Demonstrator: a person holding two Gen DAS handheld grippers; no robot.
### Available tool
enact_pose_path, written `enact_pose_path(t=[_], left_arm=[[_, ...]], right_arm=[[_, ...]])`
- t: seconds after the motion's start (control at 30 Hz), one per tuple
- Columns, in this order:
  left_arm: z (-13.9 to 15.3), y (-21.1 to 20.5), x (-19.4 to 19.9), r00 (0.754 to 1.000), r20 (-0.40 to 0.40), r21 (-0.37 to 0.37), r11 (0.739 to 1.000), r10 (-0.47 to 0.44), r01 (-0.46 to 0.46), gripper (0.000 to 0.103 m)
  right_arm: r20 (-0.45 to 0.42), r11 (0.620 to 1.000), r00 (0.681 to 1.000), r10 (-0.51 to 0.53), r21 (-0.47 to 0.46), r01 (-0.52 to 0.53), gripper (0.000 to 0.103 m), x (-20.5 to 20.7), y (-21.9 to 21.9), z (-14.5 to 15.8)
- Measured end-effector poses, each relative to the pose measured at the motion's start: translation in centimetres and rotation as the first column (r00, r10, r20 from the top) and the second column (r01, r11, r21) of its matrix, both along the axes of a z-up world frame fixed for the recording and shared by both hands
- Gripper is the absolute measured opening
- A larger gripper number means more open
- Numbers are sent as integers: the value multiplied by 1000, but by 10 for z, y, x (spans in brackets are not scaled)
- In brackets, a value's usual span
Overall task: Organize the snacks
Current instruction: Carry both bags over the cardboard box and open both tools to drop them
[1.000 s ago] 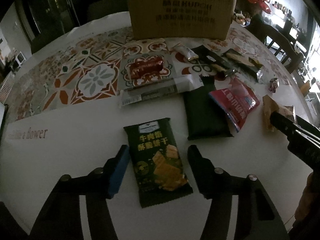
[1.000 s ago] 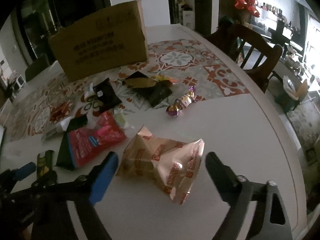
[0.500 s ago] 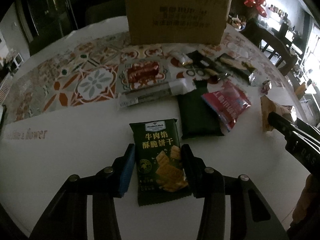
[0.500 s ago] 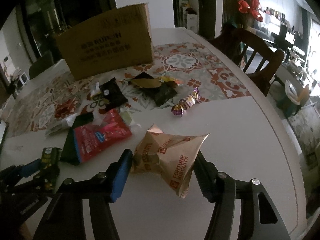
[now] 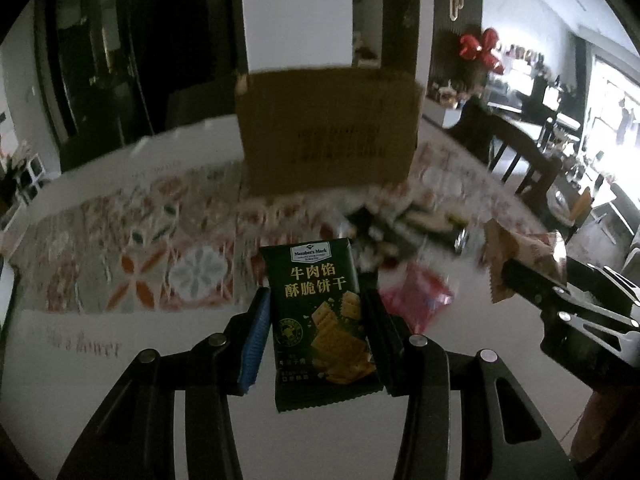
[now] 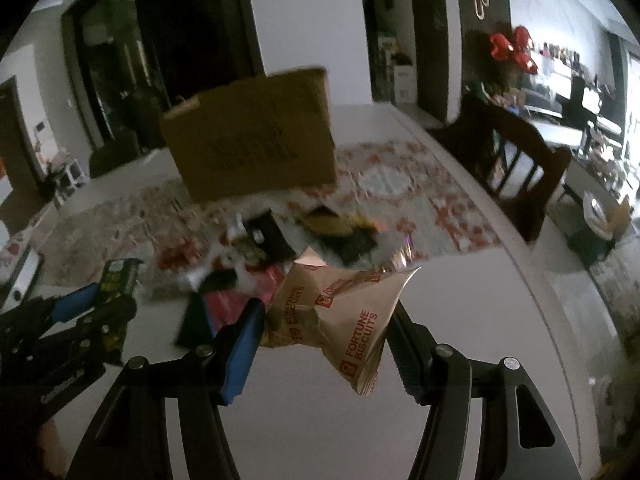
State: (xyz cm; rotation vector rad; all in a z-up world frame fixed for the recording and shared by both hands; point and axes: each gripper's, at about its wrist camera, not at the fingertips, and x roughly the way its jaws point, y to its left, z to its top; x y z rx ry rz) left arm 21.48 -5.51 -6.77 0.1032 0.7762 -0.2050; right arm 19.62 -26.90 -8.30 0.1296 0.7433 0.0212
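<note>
Snacks were up off the white table [image 5: 168, 360]: a dark green cracker packet [image 5: 320, 316] sat pinched upright between the two fingers of the left gripper [image 5: 316, 320], and a crumpled tan fortune biscuit bag [image 6: 340, 312] was squeezed between the fingers of the right gripper [image 6: 328, 332]. Both sets of jaws had just been closing onto their packets. More wrappers lay loose on the patterned runner [image 5: 132, 248], among them a red packet [image 5: 416, 304] on the white part nearer the grippers. Behind that pile stood a cardboard box [image 6: 256, 136], with a wooden chair [image 6: 516, 164] at the table's right edge.
</note>
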Motion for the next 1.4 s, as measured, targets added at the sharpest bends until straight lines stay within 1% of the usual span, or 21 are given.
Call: enact_pose_path(t=[0.07,0.2,0.4,0.47,0.53,0.6,0.67,0.73,0.77,0.87,0.93,1.0,1.13,1.23,1.27,1.33,1.37,1.4], left_arm=[[13,0,8,999,29,-19,1000,-14,15,45],[34,0,23,995,94,-18,1000,-23,25,45],[60,1,47,988,151,-28,999,-29,33,45],[69,3,60,986,164,-35,999,-28,34,45],[79,4,77,985,172,-45,998,-24,32,45],[84,5,90,985,171,-50,998,-30,40,45],[89,4,108,987,161,-56,998,-29,39,45],[93,5,130,989,144,-67,997,-30,40,45],[94,5,134,990,139,-69,997,-26,36,45],[95,1,162,993,110,-68,997,-37,44,45],[95,-1,183,995,86,-80,995,-54,61,45],[93,-1,198,997,68,-76,996,-48,53,45],[92,-8,227,996,38,-66,994,-79,82,45],[89,-11,245,997,7,-69,994,-82,82,45],[88,-11,251,996,-3,-71,994,-88,87,47],[86,-13,260,996,-16,-56,995,-88,87,58],[86,-13,262,997,-9,-43,996,-73,72,65],[87,-12,262,998,-2,-32,998,-60,59,72]], right_arm=[[34,1000,999,20,4,-20,62,7,2,11],[94,999,995,47,6,-47,62,20,6,30],[156,996,984,88,21,-92,62,54,10,56],[177,995,979,100,10,-104,62,62,12,63],[203,994,973,107,-4,-109,62,79,14,74],[219,993,969,114,1,-117,62,90,15,82],[234,991,964,129,6,-134,62,110,16,91],[232,990,963,133,9,-139,62,126,17,96],[230,990,964,137,13,-144,62,133,17,97],[219,988,965,147,14,-154,62,160,19,103],[205,987,966,155,11,-161,62,183,20,106],[188,986,969,163,8,-168,62,202,21,106],[155,983,972,175,27,-182,62,232,18,105],[126,981,975,184,41,-190,62,251,17,100],[117,981,976,183,38,-189,62,257,17,99],[107,983,978,178,30,-182,64,262,15,96],[95,983,979,180,29,-184,72,268,15,95],[74,983,982,176,32,-179,76,273,14,94]])
